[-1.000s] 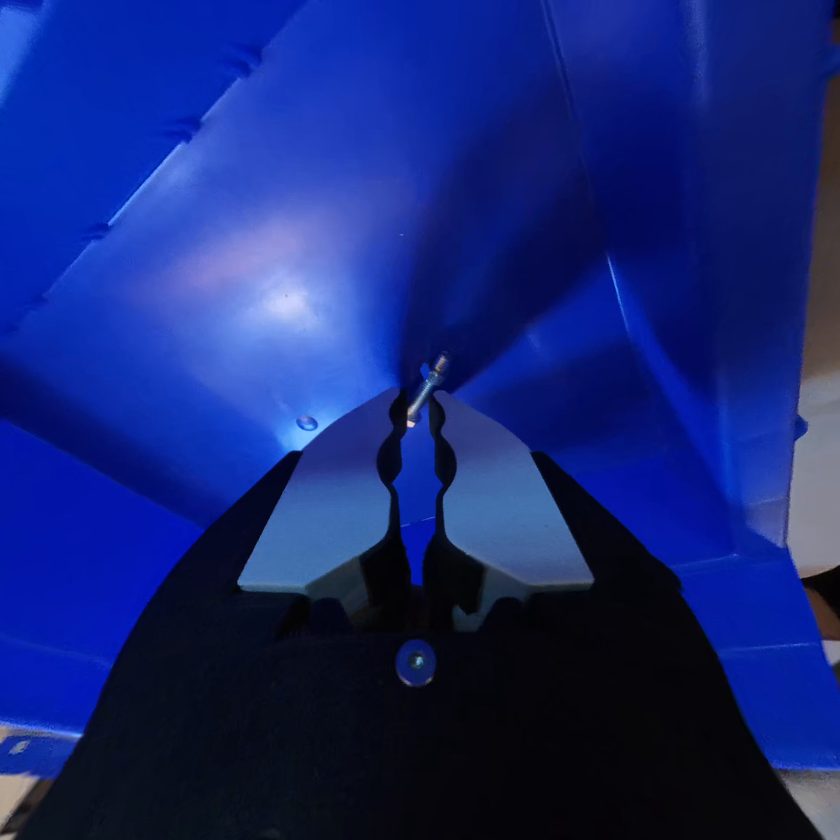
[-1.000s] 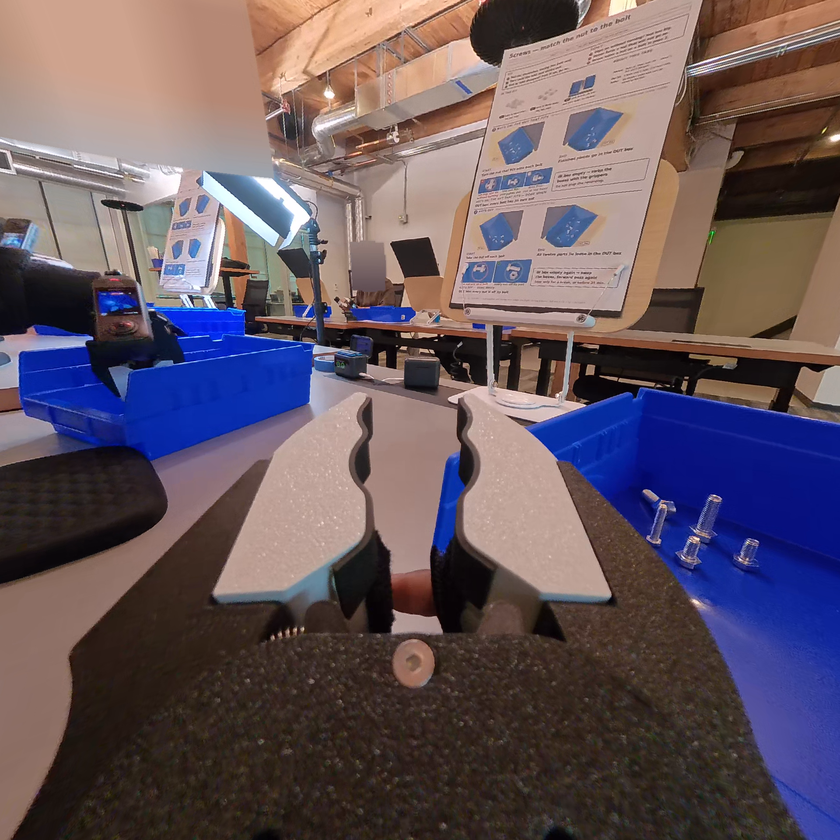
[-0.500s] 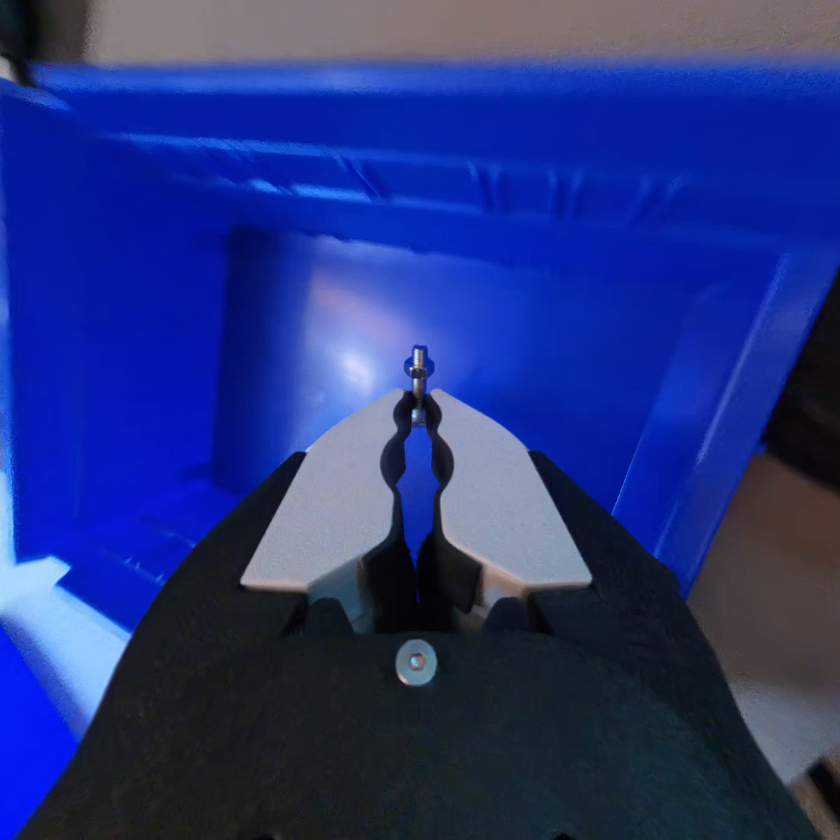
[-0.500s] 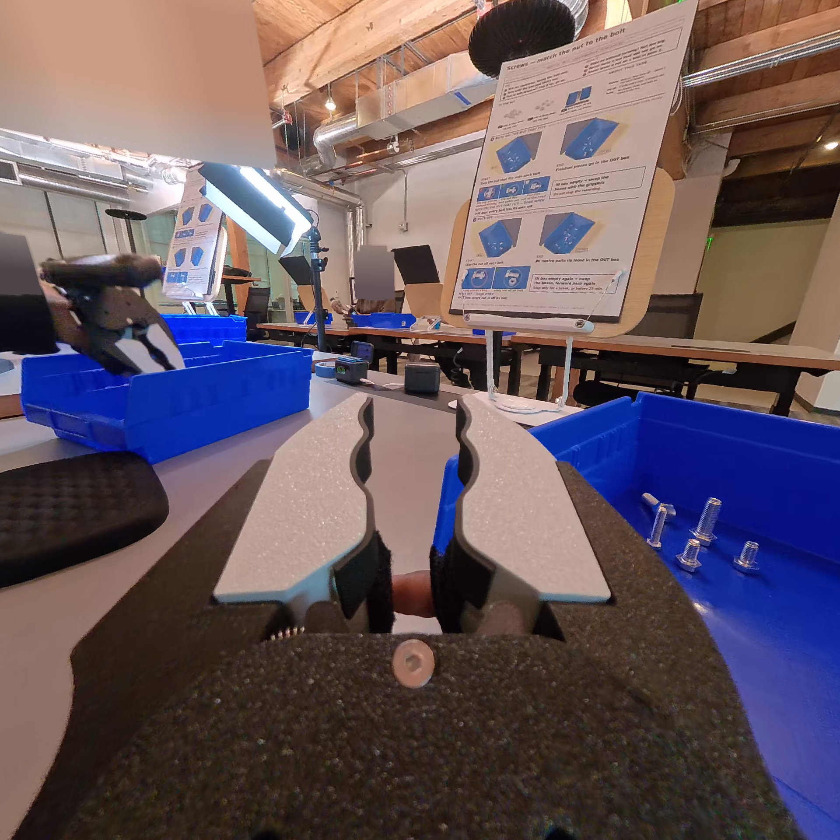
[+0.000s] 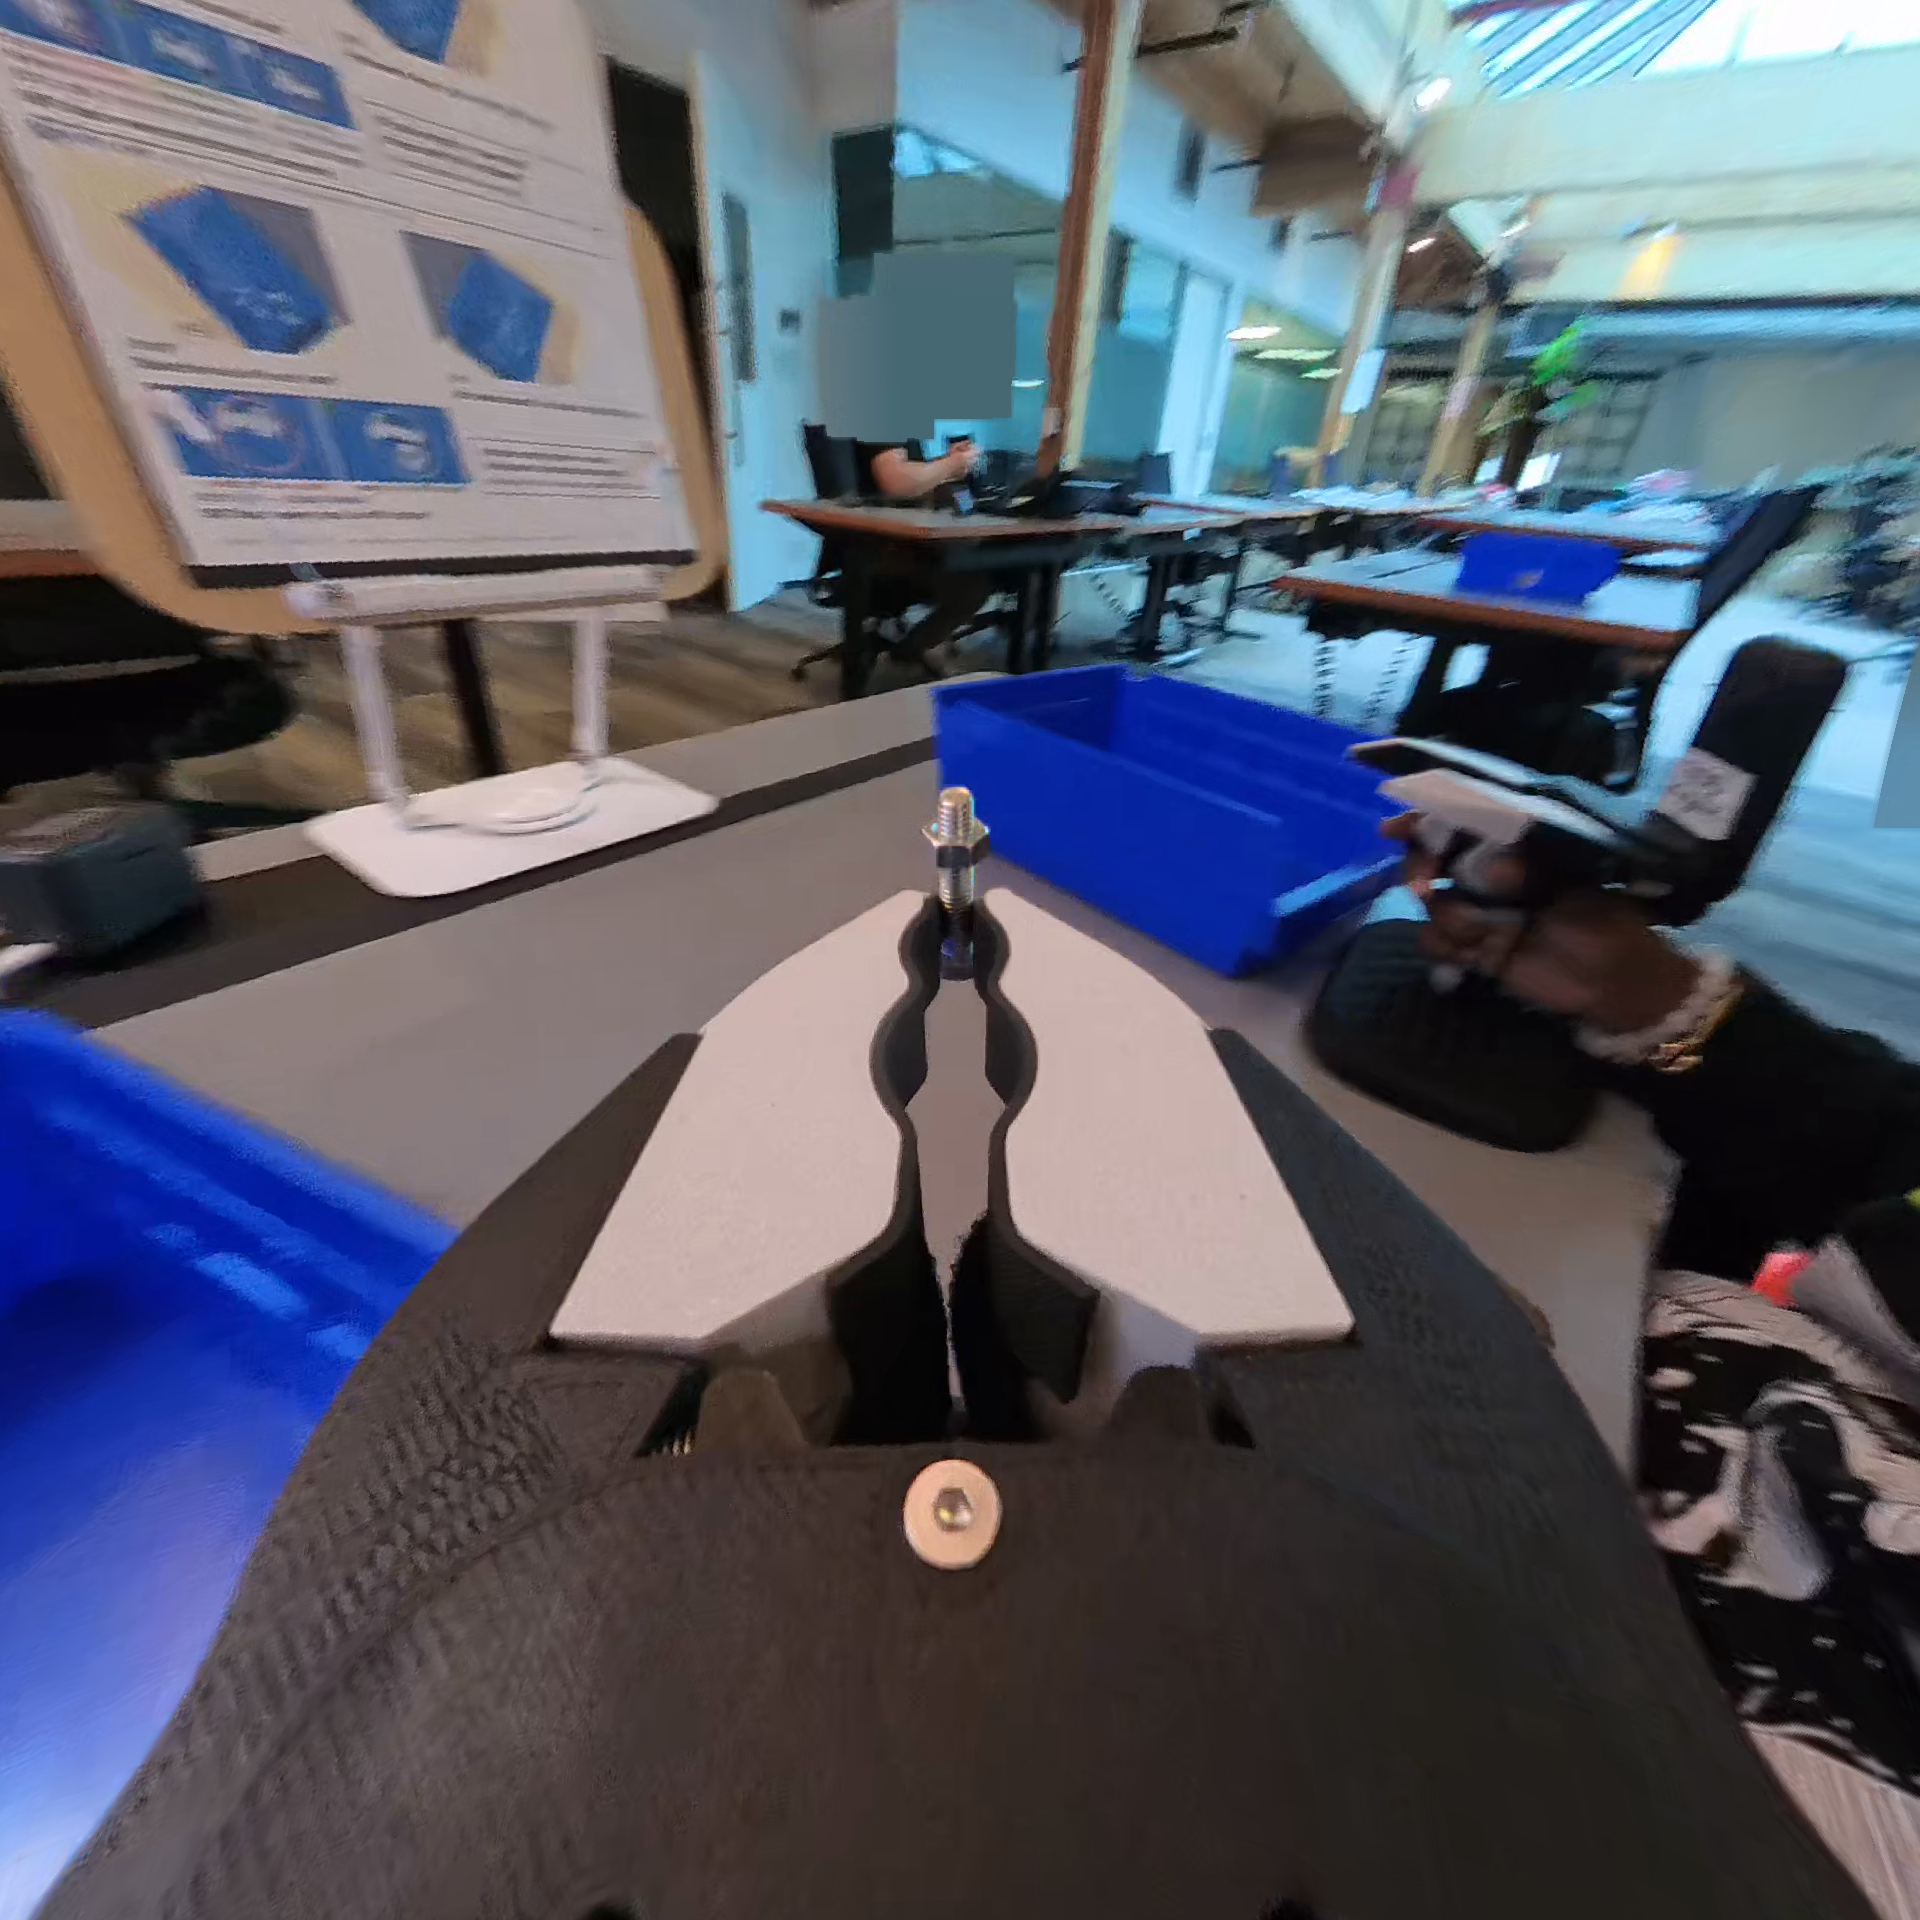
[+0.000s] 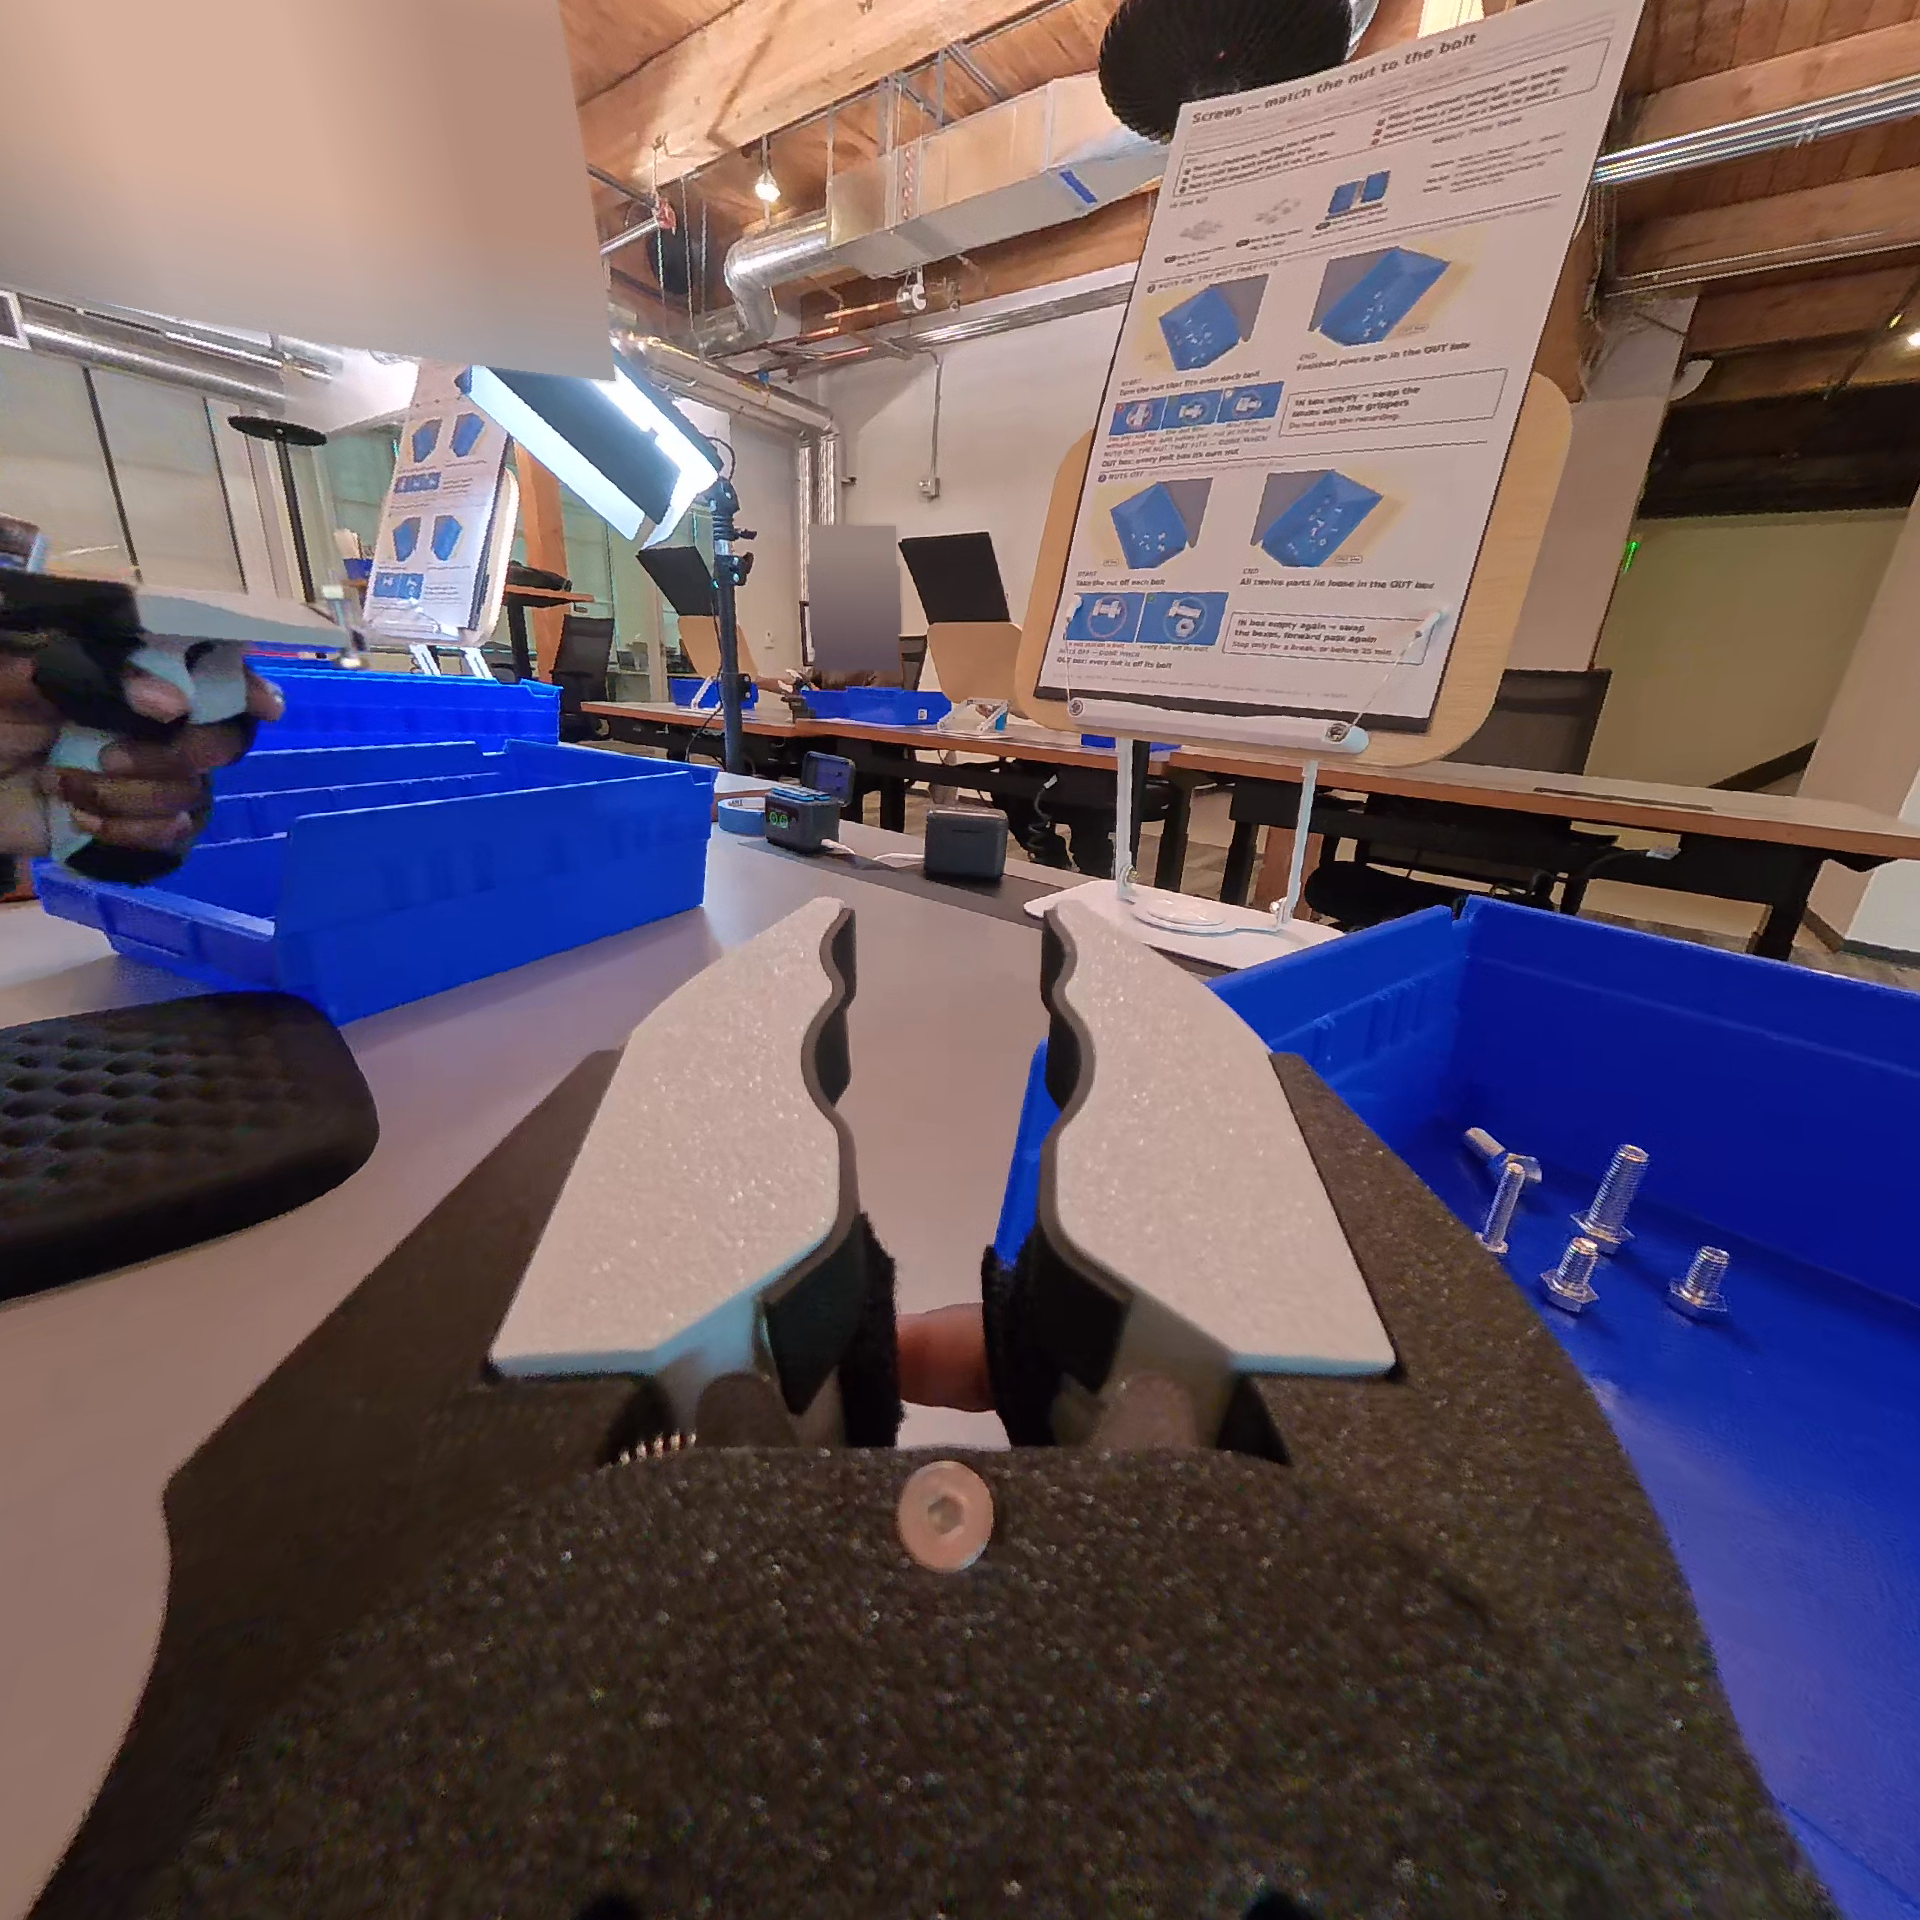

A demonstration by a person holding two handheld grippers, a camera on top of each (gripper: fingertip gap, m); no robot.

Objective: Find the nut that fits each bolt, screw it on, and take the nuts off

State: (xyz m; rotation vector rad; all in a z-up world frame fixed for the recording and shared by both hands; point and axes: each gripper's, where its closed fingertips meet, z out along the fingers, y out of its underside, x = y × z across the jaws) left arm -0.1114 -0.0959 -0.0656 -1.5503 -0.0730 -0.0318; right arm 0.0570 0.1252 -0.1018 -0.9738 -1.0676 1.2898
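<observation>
My left claw [image 5: 954, 914] is clamped on the lower shank of a small silver bolt [image 5: 954, 883], which points up and away from me over the grey table [image 5: 520, 997]. A hex nut [image 5: 956, 840] sits threaded near its tip. I judge I hold it low so the nut end stands free for the other claw to turn off. My right claw [image 6: 948, 971] is spread with nothing between its fingers, low over the table beside a blue bin [image 6: 1714, 1049]. That bin holds five loose bolts [image 6: 1605, 1210], none with a nut that I can see, so it looks like the place for stripped parts. A second blue bin [image 6: 468, 873] stands to the left.

Half a second ago the left claw looked down into a blue bin with this same bolt pinched; a second ago it was deep inside that bin. Now it is lifted out and faces across the table. The right claw has barely shifted.
</observation>
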